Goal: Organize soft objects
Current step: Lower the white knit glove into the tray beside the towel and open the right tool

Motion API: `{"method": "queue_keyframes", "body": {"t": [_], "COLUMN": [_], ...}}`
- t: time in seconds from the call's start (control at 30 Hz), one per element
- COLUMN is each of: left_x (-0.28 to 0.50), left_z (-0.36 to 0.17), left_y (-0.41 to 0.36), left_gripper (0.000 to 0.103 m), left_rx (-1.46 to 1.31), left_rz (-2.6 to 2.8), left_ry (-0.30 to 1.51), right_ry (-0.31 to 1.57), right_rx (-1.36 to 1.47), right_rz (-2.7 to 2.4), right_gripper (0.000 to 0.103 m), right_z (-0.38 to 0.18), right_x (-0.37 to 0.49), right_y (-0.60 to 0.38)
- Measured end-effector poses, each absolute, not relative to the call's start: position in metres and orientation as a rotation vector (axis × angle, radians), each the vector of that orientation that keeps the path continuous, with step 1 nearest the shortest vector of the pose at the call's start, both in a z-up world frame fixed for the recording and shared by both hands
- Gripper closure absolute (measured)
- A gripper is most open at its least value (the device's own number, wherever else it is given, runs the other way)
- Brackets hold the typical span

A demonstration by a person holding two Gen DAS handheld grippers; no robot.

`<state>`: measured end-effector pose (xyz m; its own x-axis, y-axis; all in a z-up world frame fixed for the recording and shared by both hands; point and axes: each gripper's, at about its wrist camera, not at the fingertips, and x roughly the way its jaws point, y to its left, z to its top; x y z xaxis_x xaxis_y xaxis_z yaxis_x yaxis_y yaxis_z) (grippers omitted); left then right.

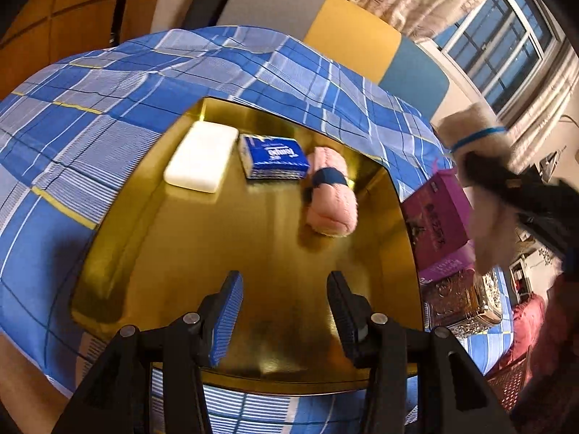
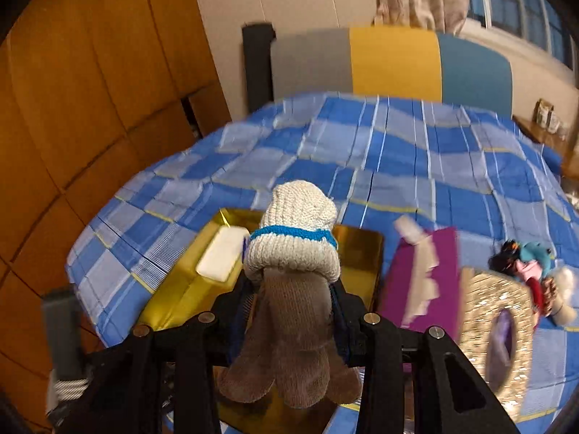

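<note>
A gold tray (image 1: 152,224) lies on the blue plaid bed. In it sit a white soft pack (image 1: 201,157), a blue tissue packet (image 1: 273,157) and a rolled pink towel with a blue band (image 1: 331,195). My left gripper (image 1: 286,318) hovers over the tray's near part, open and empty. My right gripper (image 2: 289,296) is shut on a knit glove (image 2: 293,264), cream cuff with a blue stripe and brown fingers hanging toward the camera. In the left wrist view the glove (image 1: 470,130) and the right gripper show blurred at the right, above the tray's edge.
A purple box (image 2: 423,275) and a glittery gold tissue box (image 2: 495,325) stand right of the tray (image 2: 181,289). A small plush toy (image 2: 524,264) lies further right. A grey, yellow and teal headboard (image 2: 394,61) closes the far side; a wooden wardrobe (image 2: 90,108) stands left.
</note>
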<state>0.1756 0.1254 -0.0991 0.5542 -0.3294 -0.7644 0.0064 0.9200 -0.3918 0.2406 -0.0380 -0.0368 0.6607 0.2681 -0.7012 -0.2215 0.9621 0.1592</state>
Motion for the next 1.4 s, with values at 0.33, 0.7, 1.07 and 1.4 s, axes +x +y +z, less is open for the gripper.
{"method": "queue_keyframes", "body": {"t": [0.33, 0.7, 1.07, 1.4], "left_x": [0.171, 0.169, 0.166, 0.161], "left_z": [-0.095, -0.097, -0.103, -0.102], "left_y": [0.156, 0.166, 0.180, 0.198], "left_gripper": [0.055, 0.055, 0.055, 0.055], "left_rx": [-0.425, -0.450, -0.517, -0.576], "left_rz": [-0.176, -0.164, -0.109, -0.051], "left_ry": [0.944, 0.939, 0.940, 0.930], "right_ry": [0.889, 0.881, 0.801, 0.711], "right_rx": [-0.061, -0.163, -0.126, -0.188], "right_rz": [0.064, -0.056, 0.046, 0.223], "right_gripper": [0.063, 0.052, 0.028, 0.026], "right_z": [-0.089, -0.106, -0.087, -0.071], "right_x": [0.294, 0.318, 0.275, 0.203], "right_y": [-0.015, -0.002, 0.016, 0.042]}}
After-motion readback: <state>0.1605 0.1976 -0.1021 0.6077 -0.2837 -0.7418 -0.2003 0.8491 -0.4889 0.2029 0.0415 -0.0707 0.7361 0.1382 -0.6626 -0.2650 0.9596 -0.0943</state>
